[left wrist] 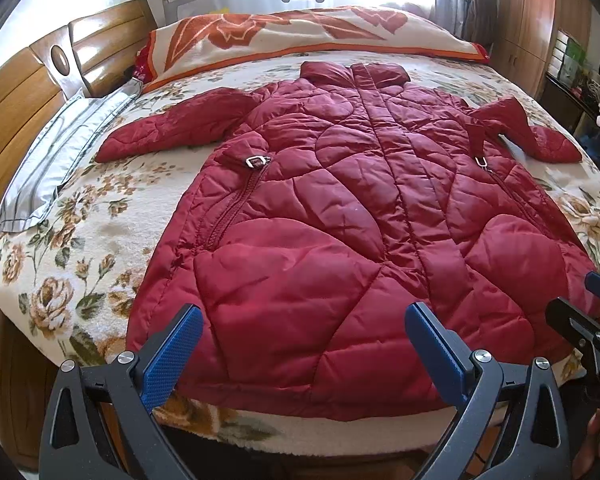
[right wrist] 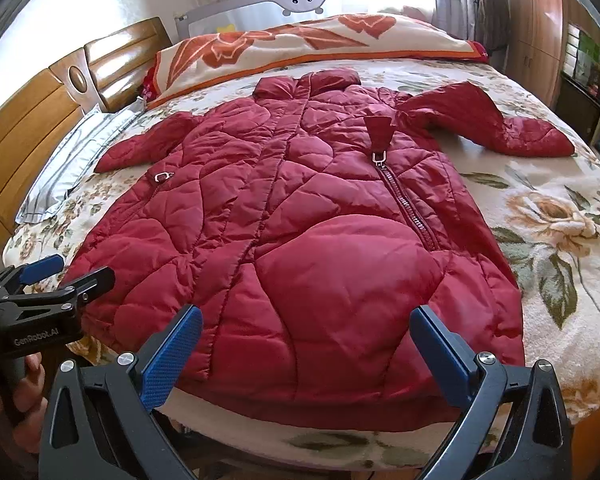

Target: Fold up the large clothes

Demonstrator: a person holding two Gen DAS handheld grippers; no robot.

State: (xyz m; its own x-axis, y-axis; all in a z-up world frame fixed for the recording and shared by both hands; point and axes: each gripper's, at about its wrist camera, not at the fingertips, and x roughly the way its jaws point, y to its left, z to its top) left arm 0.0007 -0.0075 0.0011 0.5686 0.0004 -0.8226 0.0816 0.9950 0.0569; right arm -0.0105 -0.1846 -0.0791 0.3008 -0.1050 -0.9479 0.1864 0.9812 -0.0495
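The left tongs (right wrist: 60, 276) body reads "GenRobot.AI" in white lettering.

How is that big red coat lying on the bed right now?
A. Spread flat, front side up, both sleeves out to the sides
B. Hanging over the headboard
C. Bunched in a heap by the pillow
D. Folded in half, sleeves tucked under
A: the red coat lies spread flat on the flowered bedspread, its pocket zippers facing up and a sleeve reaching out to each side; both the left hand-held gripper and the right hand-held gripper are open near its hem.
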